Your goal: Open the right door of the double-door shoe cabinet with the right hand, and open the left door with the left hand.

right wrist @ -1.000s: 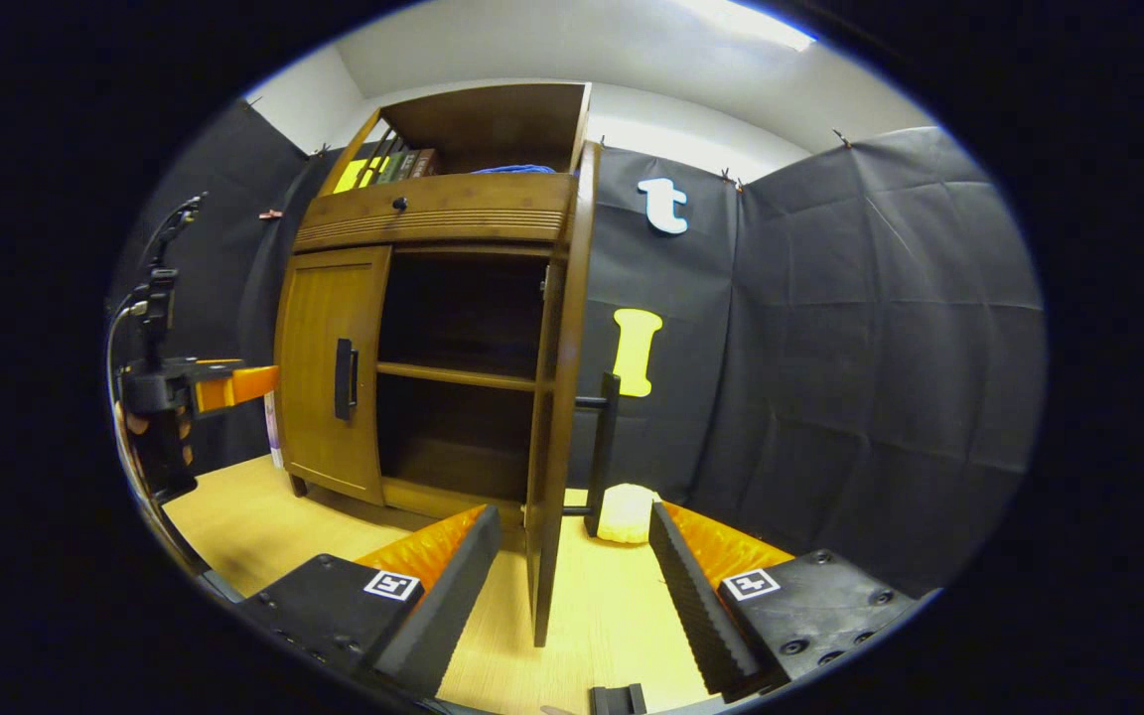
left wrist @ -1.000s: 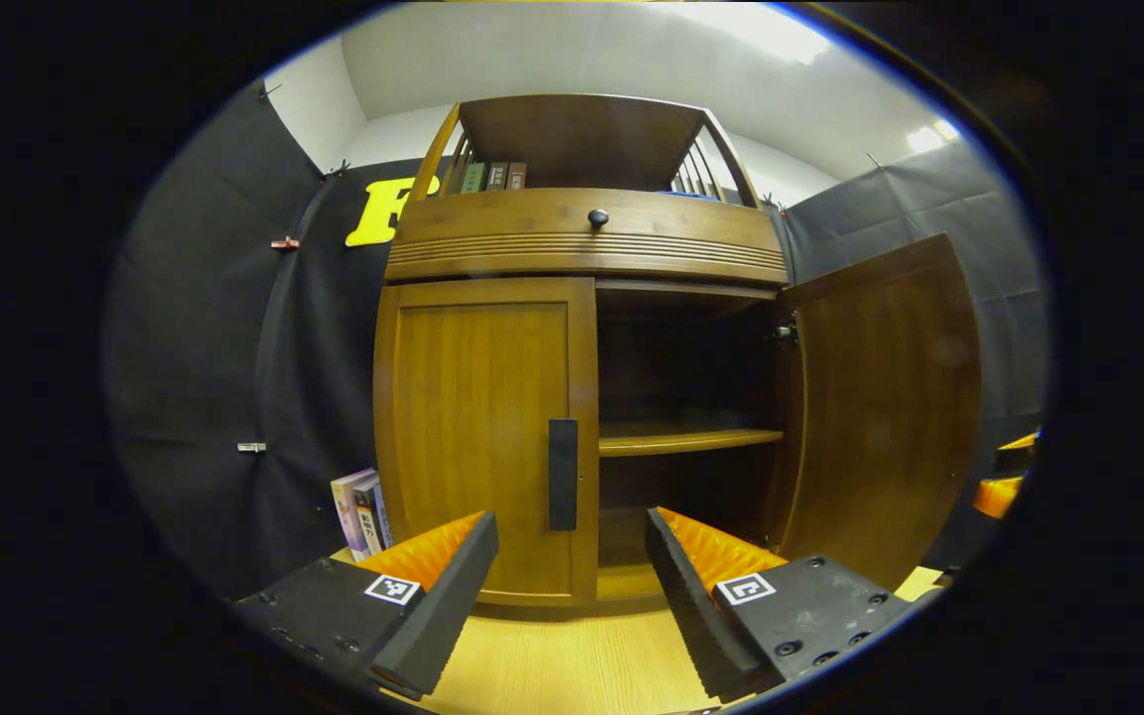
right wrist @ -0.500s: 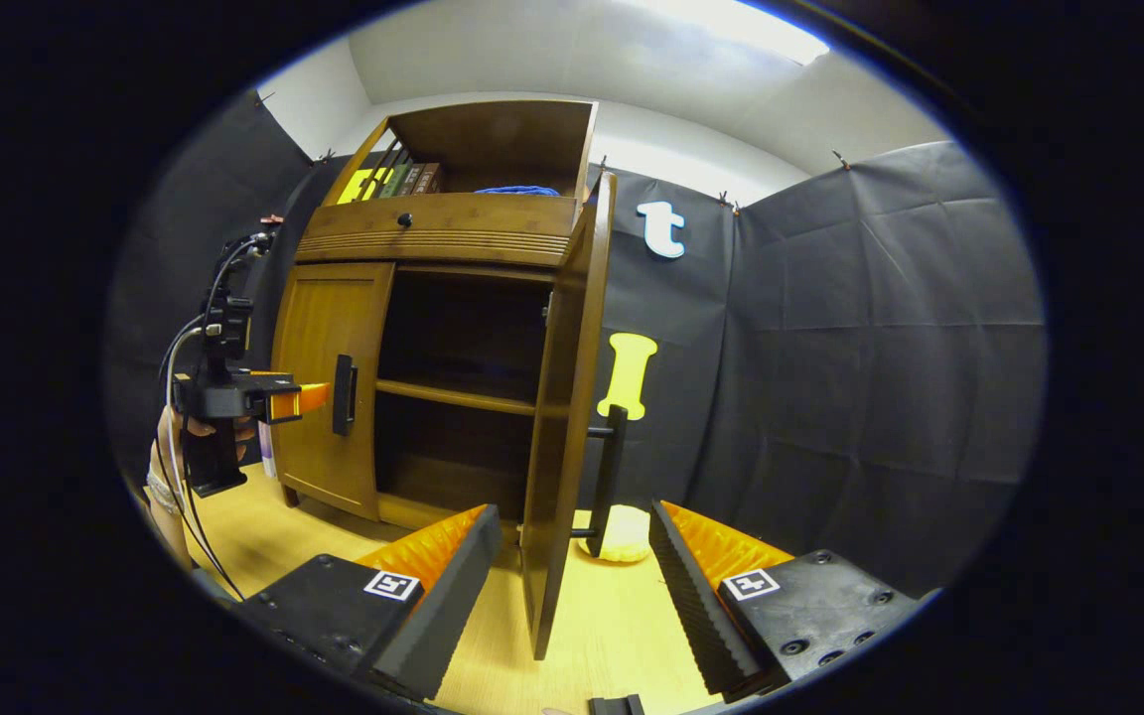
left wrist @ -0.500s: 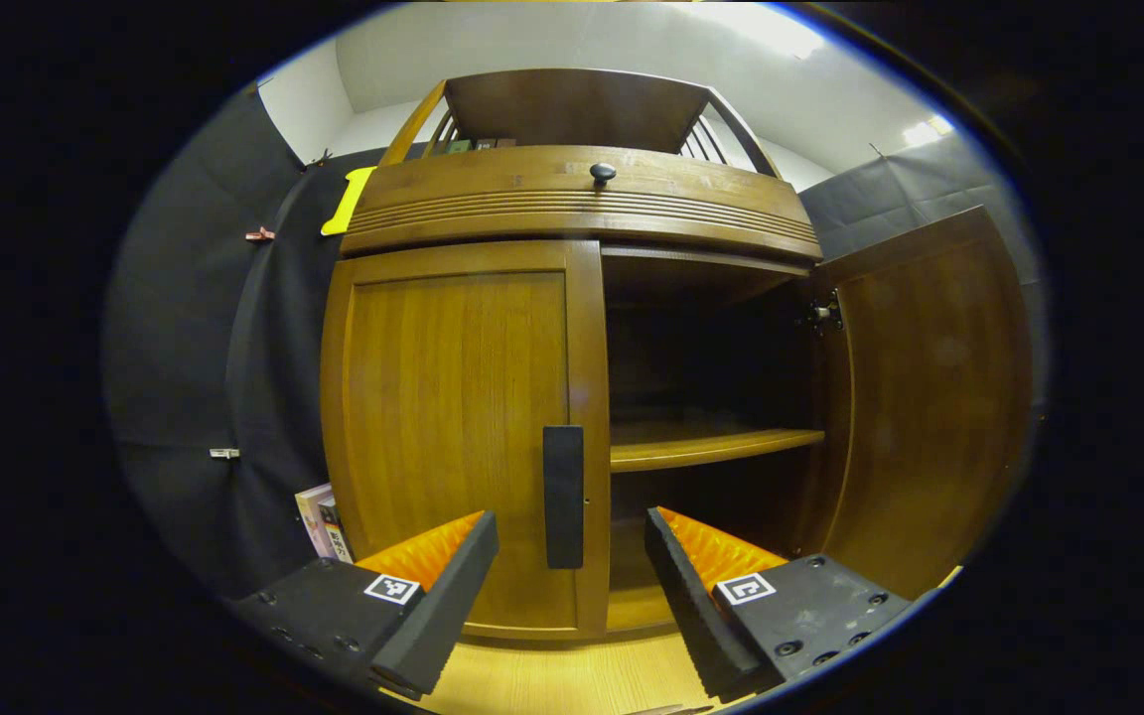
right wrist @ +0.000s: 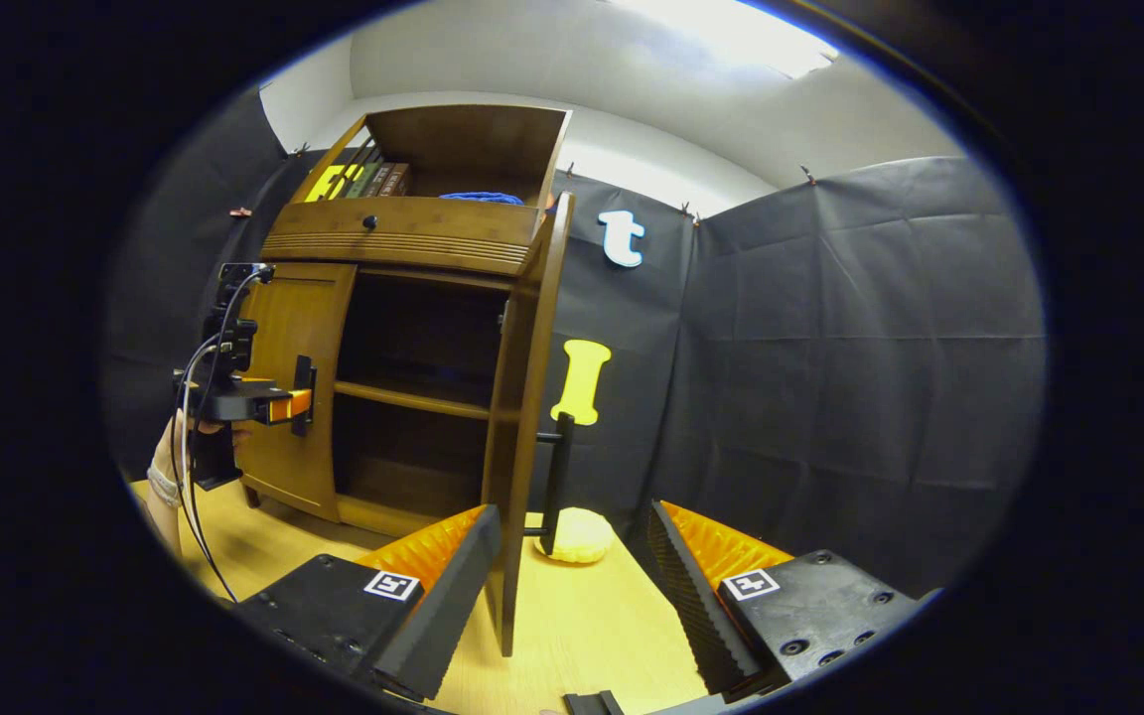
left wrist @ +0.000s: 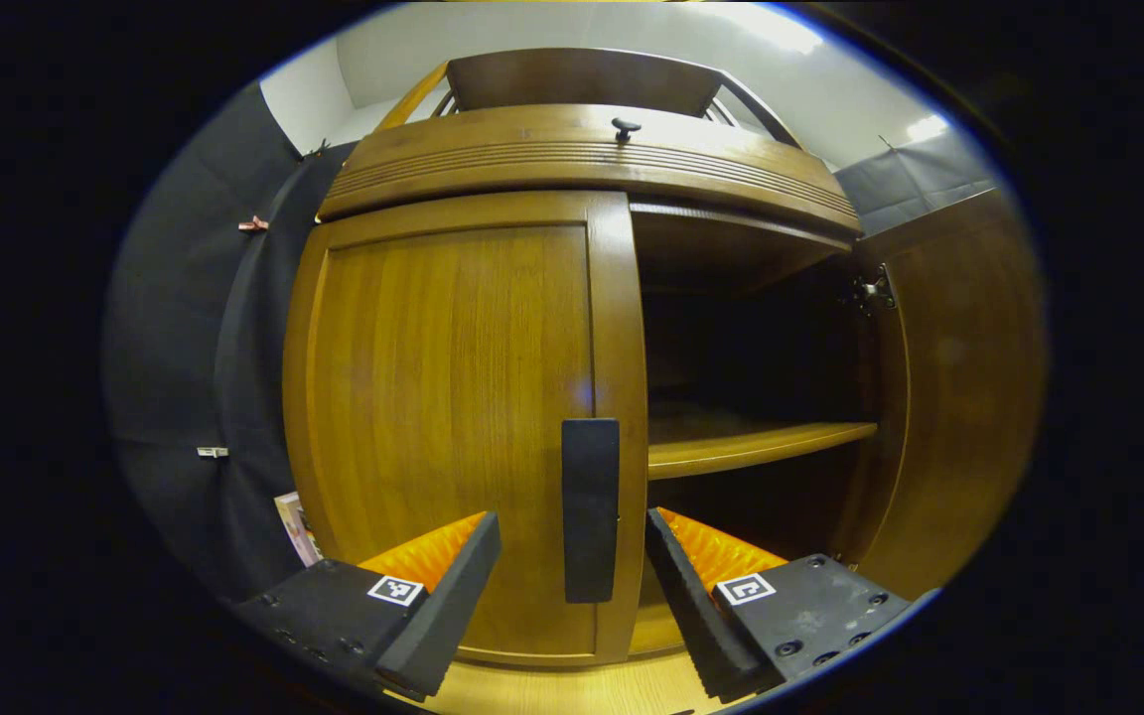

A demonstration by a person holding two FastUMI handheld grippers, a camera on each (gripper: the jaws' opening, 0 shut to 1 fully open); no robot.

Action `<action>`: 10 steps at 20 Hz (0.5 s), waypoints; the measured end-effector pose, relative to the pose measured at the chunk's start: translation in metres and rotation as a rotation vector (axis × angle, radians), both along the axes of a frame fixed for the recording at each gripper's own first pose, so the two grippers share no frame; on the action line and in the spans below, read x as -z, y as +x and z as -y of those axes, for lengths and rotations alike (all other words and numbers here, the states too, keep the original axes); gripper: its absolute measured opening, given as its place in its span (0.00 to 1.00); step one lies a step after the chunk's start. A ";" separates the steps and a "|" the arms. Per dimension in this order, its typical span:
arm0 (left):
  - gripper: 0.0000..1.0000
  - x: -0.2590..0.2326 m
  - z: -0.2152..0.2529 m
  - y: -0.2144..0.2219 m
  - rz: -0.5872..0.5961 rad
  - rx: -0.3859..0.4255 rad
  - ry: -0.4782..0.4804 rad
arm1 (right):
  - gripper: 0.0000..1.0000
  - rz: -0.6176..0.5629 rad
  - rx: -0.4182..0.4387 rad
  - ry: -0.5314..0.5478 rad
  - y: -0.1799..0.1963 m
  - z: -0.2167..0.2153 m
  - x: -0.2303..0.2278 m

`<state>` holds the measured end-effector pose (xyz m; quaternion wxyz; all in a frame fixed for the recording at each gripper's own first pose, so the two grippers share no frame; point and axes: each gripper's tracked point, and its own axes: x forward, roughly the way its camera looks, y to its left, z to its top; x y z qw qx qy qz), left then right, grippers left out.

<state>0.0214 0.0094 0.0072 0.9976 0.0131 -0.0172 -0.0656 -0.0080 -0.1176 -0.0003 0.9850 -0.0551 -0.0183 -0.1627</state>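
Note:
The wooden shoe cabinet [left wrist: 582, 159] looms close in the left gripper view. Its left door [left wrist: 443, 397] is closed, with a black vertical handle [left wrist: 590, 508]. My left gripper [left wrist: 572, 596] is open, one finger on each side of that handle; I cannot tell whether they touch it. The right door [left wrist: 949, 397] stands swung open. In the right gripper view the right door [right wrist: 517, 397] is edge-on with its bar handle [right wrist: 557, 482]. My right gripper [right wrist: 572, 596] is open just in front of it, holding nothing. The left gripper [right wrist: 299, 402], held by a hand [right wrist: 185, 447], sits at the left door's handle.
Inside the cabinet is a wooden shelf [left wrist: 751, 442]. A drawer with a dark knob [left wrist: 625, 126] runs above the doors, and books [right wrist: 373, 181] stand on top. A pale yellow lump [right wrist: 577, 536] lies on the wooden floor [right wrist: 582, 636] behind the open door. Black cloth walls surround the booth.
My left gripper has moved in toward the cabinet, so the left door's handle now lies between its fingers. The right gripper has shifted slightly; the right door stays open.

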 end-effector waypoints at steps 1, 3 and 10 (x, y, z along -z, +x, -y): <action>0.90 0.000 0.000 0.000 0.003 0.000 -0.006 | 0.95 0.002 0.017 -0.002 -0.003 0.002 -0.001; 0.89 0.001 0.001 0.004 0.000 -0.002 -0.001 | 0.95 0.008 0.045 -0.007 -0.009 0.004 -0.003; 0.70 0.001 0.001 0.008 -0.001 0.006 0.030 | 0.95 -0.013 0.122 -0.002 -0.021 0.018 0.006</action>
